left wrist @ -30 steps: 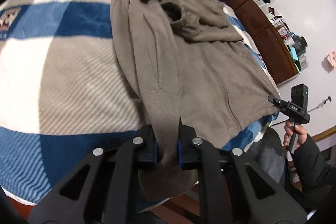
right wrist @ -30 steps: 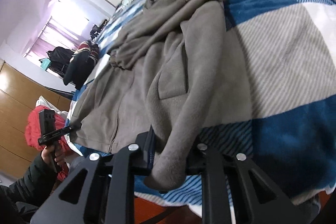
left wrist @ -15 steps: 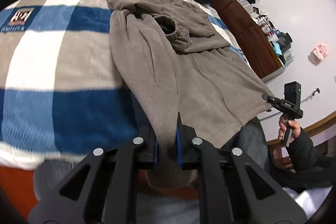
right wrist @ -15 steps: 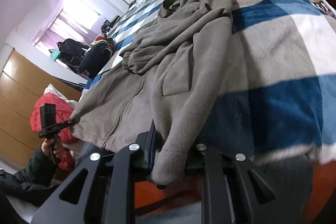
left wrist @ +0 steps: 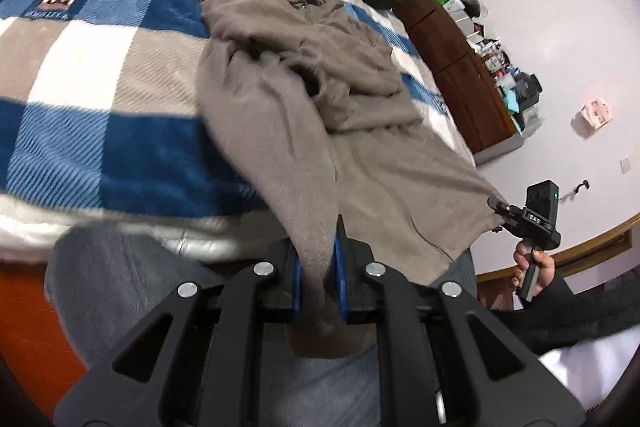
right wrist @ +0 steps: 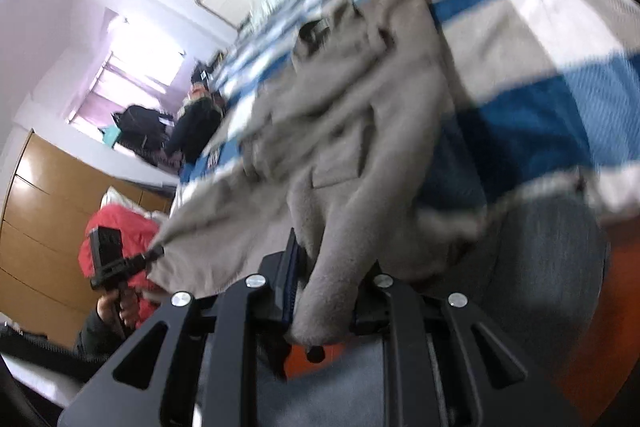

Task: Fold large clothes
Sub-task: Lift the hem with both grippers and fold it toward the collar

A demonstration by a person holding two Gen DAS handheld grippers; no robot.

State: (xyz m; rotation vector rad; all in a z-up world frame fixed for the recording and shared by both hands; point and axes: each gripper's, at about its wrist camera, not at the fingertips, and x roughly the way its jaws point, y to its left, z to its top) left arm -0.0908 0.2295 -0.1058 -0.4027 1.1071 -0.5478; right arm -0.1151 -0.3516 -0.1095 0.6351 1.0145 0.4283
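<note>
Since the earlier frame, the taupe fleece zip jacket (left wrist: 304, 131) has been drawn off the blue-checked blanketed bed (left wrist: 100, 99) edge; left tongs (left wrist: 316, 283) and right tongs (right wrist: 324, 291) are clamped on its hem corners.

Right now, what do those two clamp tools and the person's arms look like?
Both grippers, left and right, are matte black frames with triangular cut-outs, silver screw heads and blue pads. Each sits on a black handle. The sleeve is dark.
</note>
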